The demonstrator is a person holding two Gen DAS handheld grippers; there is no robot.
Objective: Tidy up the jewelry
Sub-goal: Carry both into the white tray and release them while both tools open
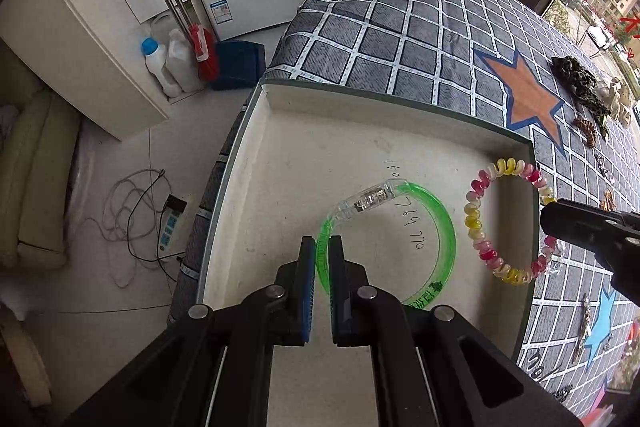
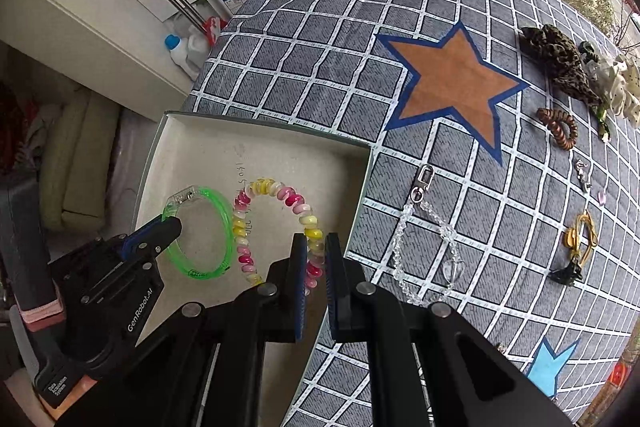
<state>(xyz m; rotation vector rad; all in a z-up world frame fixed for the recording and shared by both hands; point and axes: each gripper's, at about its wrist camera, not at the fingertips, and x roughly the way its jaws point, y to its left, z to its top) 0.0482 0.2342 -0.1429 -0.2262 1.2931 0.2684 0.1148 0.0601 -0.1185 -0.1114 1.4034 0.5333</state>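
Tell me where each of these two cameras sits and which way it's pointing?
Left wrist: rides the left gripper, looking down along its fingers, shut on the green bangle inside the white tray; the right gripper pokes in.
Right wrist: rides the right gripper, looking down at the spiral bracelet it pinches at the tray's edge; the left gripper shows.
Shared: tray, bangle, bracelet, checked tablecloth.

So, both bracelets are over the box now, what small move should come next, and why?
Probably open both and let go. The left gripper pinches the green bangle and the right gripper the spiral bracelet, both already low inside the white box.
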